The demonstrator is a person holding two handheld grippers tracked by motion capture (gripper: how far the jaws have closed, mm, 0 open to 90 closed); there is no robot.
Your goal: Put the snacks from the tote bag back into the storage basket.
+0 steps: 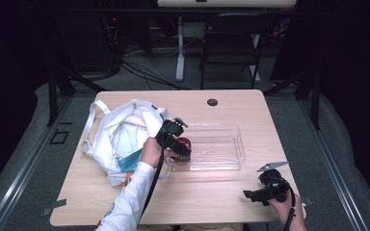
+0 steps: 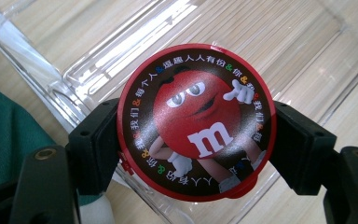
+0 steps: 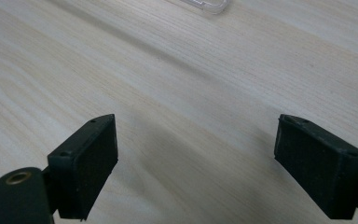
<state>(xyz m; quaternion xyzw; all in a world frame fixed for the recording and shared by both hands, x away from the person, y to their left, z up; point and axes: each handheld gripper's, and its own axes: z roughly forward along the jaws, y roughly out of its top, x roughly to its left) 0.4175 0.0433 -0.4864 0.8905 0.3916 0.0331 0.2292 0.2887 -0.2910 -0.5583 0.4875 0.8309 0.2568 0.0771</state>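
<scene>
- Your left tongs [image 2: 193,140] pinch a round M&M's tub [image 2: 196,121] by its rim, one pad on each side.
- Its lid faces the left gripper view: a red candy figure with a white "m", ringed by small Chinese characters and "&" signs on black, with a red edge.
- Round as it is, you cannot tell a long axis.
- Just beyond the tongs lies a clear plastic tray [image 2: 74,65]; beside them sits a white bag [image 1: 120,137].
- Your right tongs [image 3: 196,163] stand spread, nothing between them, over bare tabletop [image 3: 168,84].

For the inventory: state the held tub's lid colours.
Lid: black with a red rim and red cartoon candy; clearest in the left gripper view.
</scene>
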